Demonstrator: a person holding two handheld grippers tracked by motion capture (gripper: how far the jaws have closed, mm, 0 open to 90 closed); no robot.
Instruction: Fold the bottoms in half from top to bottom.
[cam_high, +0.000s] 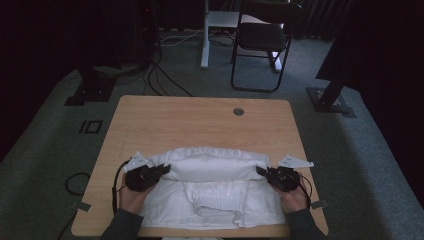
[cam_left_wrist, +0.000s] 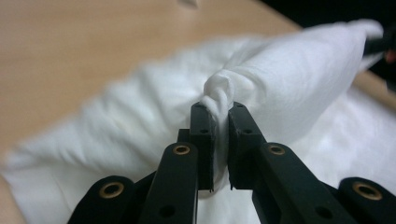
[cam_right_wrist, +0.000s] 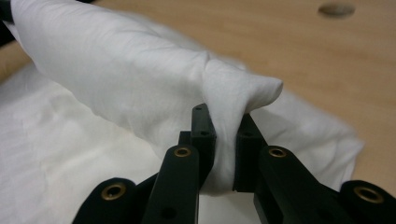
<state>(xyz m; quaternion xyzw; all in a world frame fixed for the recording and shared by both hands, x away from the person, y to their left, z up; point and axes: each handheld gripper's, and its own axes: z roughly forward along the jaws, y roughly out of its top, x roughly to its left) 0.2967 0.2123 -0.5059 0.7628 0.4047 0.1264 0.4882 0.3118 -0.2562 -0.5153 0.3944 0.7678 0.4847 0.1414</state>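
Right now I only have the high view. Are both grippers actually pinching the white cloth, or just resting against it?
Observer: Pinching. In the left gripper view, the left gripper has a bunched twist of the white cloth squeezed between its jaws.
Operator: And the right one?
Observer: The right gripper has a folded corner clamped, with a tip of fabric poking out past the jaws.
Operator: Is the held part lifted?
Observer: Yes. In the right gripper view the gripped fold arches up as a roll above the flat layer of cloth lying on the table.
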